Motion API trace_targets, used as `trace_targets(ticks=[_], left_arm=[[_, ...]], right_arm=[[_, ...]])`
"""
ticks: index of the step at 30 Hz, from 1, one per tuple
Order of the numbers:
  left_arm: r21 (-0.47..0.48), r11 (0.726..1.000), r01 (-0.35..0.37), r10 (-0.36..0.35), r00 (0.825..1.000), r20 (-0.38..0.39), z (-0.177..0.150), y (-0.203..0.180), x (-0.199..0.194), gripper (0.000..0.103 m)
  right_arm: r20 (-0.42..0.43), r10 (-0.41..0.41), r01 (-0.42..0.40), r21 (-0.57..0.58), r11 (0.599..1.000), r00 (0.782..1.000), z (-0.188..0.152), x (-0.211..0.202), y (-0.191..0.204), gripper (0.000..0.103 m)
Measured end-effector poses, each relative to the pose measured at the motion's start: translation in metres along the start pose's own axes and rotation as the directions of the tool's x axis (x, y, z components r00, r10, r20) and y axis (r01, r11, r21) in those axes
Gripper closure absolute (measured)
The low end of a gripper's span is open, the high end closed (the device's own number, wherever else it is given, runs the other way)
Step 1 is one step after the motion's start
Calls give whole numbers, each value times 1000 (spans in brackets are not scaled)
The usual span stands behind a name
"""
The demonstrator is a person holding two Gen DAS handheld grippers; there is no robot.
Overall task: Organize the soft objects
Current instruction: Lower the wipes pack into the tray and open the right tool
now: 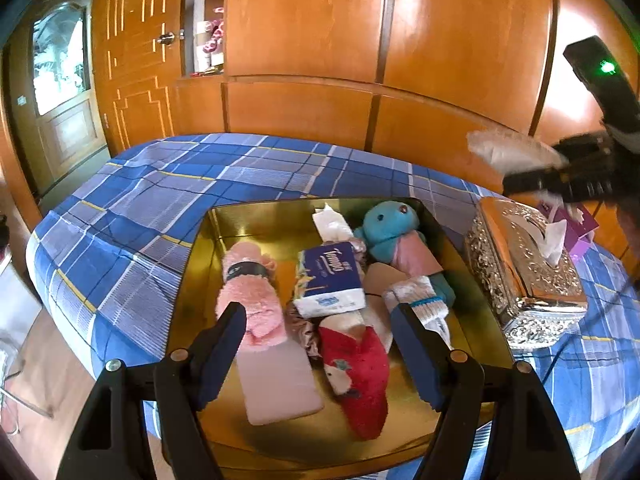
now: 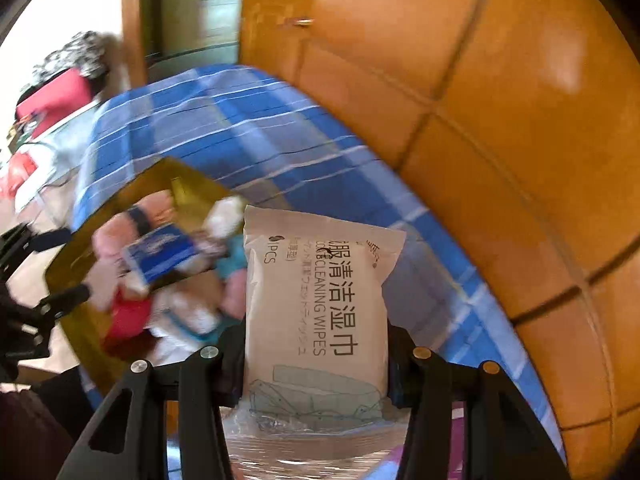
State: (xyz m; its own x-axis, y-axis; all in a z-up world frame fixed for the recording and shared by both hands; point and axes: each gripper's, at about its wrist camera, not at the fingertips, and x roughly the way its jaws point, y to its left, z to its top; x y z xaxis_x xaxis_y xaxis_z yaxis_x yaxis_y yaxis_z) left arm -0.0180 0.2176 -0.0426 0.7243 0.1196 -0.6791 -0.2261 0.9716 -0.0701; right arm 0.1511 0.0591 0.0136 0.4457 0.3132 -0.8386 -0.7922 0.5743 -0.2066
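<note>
The right gripper [image 2: 316,364] has its jaws closed on a white pack of cleaning wipes [image 2: 316,300], which stands up between them over the blue checked bedspread [image 2: 304,152]; in the left wrist view that pack [image 1: 508,152] hangs above the ornate silver tissue box [image 1: 524,276], to the right of the gold tray [image 1: 256,224]. The left gripper [image 1: 320,356] hovers over the near end of the tray, jaws wide apart and holding nothing. The tray lies on the bed and holds a pink fluffy sock [image 1: 248,292], a blue tissue packet [image 1: 330,276], a red sock [image 1: 356,372], a teal plush toy [image 1: 390,226] and a white sock with a teal band [image 1: 416,300]; the tissue box stands just beside the tray's right edge.
</note>
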Motion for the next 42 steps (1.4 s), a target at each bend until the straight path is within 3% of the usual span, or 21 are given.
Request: trace_targets(ticks=[8,15,26,35,42], left_arm=[[-31,998,-57,57,998,9,-3,17,-7,27],[-55,994,-93,94,995,23,-2,26,-11,27],[-70,990,-123,125,992,29,-4,28,-12,25],[-70,989,-128,129,991,17,-5,28,-9,22],[-75,988,-136,138,990,15,-7,28,-9,18]], right_arm=[[-21,68,-68,4,998,997,-11,21,55,53],[-59,83,-77,88,993,995,-34,38,91,52],[43,-58,51,162,986,997,-53,34,127,52],[-15,-107,108,212,971,994,-40,65,115,52],[-31,-132,136,185,973,991,-32,79,121,52]])
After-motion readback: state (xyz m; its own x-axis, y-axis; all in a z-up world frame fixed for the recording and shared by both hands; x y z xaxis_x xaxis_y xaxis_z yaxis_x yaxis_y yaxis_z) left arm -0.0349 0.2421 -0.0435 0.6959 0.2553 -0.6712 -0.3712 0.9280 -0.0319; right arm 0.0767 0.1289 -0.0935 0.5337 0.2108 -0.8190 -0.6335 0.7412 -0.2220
